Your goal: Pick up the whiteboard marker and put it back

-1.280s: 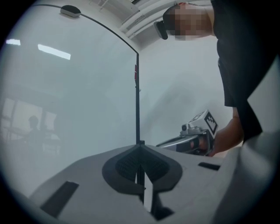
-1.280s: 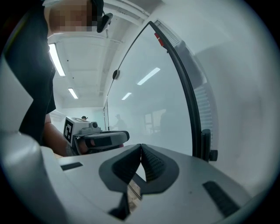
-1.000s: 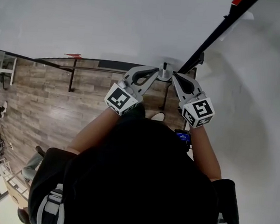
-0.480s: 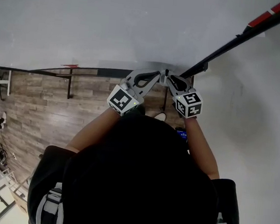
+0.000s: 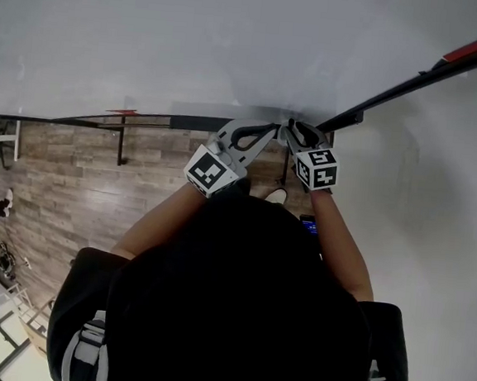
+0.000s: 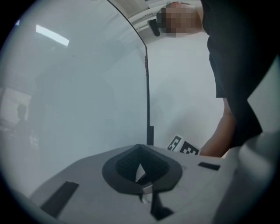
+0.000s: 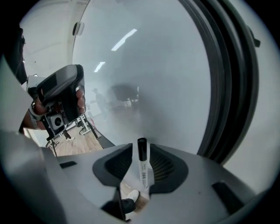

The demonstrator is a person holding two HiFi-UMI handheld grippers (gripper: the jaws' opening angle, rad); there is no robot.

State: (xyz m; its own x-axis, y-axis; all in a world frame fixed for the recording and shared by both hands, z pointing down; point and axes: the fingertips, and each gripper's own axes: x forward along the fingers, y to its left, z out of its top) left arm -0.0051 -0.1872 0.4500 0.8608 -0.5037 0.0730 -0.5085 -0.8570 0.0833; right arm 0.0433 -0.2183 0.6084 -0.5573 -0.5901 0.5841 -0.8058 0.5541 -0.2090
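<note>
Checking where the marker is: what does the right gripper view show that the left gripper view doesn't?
Only the right gripper view: the black-capped whiteboard marker between the right gripper's jaws, which have just been opening and stand apart; wooden floor below.
Only the left gripper view: the left gripper, jaws together and empty, and the right gripper's tagged cube.
Both: the whiteboard and its dark frame.

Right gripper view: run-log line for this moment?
right claw: jaws just been opening, wide | whiteboard marker: upright between them, unclamped | left claw: shut, empty
</note>
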